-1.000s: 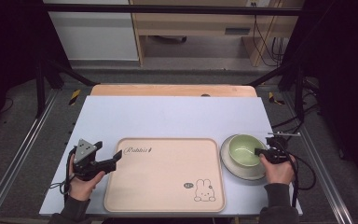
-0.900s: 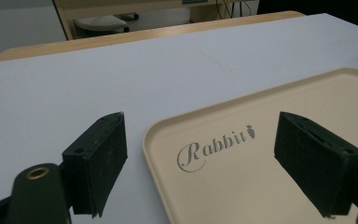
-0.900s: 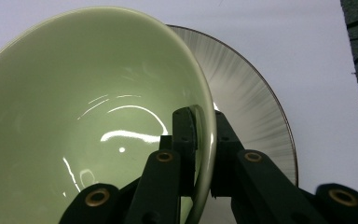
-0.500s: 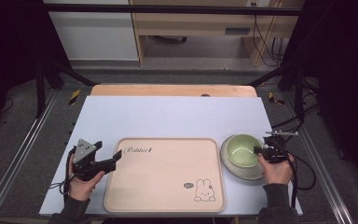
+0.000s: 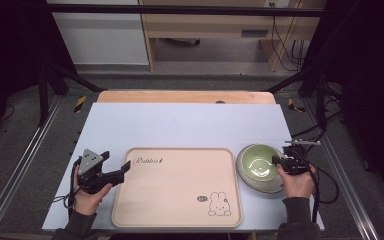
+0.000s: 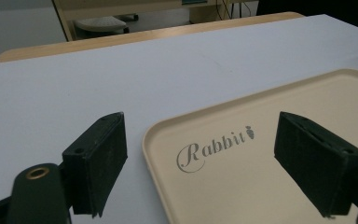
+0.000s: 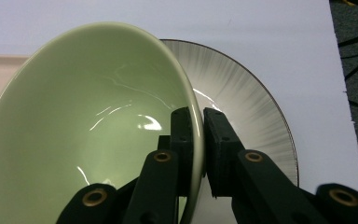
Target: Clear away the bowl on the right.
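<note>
Right gripper clamping the green bowl's rim, left gripper waiting open at the tray corner

We are holding the right gripper (image 7: 196, 140) with its two black jaws pinched on the rim of the glossy pale-green ceramic bowl (image 7: 88, 126), one jaw inside the wall and one outside. The bowl is tilting in that grip above the round grey plate with fine radial streaks (image 7: 242, 102), which is lying on the pale blue-white tabletop (image 5: 180, 125) near its right edge. In the high view the bowl (image 5: 258, 164) is sitting just right of the beige rectangular tray printed with "Rabbit" and a small rabbit drawing (image 5: 175, 200), its rim close beside the tray's right border, so there is little room on that side.

We are keeping the left gripper (image 6: 200, 154) with its jaws standing wide apart and nothing between the pads; they are straddling the tray's near-left corner (image 6: 163, 135). In the high view that gripper (image 5: 111, 176) is resting at the tray's left edge. The far half of the tabletop is lying bare, with a wooden strip (image 5: 185, 96) running along its back edge
</note>
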Motion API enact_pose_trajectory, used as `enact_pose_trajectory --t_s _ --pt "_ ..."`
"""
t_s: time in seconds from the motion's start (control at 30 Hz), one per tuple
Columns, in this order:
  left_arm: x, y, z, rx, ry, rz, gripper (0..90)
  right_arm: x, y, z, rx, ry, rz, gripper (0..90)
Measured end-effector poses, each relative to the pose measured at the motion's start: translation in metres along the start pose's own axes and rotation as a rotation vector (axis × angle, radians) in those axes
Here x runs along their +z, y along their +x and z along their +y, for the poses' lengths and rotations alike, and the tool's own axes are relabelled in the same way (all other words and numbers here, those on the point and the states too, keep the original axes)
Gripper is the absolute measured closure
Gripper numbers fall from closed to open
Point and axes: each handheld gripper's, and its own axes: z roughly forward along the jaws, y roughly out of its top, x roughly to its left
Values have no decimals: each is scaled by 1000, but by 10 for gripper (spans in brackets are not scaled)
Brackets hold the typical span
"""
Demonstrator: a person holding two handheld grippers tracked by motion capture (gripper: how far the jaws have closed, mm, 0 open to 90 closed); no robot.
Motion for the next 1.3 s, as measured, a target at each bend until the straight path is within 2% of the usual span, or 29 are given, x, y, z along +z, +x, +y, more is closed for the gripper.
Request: enact_pose_trajectory --t_s 0.17,0.27,0.33,0.37,0.47,0.73,0.97,1.13,1.3 --pt "0 0 0 0 1 0 166 -3 0 0 -7 -7 -2 829" --pt "0 0 0 0 0 -1 166 -6 1 1 5 -15 12 828" --pt "0 0 0 3 2 -1 166 -9 0 1 -8 -25 19 828" --pt "0 0 0 3 2 -1 166 -11 1 2 5 -27 31 829" --pt "0 0 0 3 1 -2 166 -13 2 2 -2 -32 40 828" --pt "0 -1 0 2 -1 -3 166 -19 12 4 -29 -48 77 827" --pt "-1 0 1 4 -1 -3 166 -24 25 6 -70 -62 128 827" --pt "-1 0 1 3 -1 -3 166 -26 31 7 -100 -68 142 828" --pt "-1 -1 1 5 -1 -3 166 -28 39 8 -107 -67 173 827"
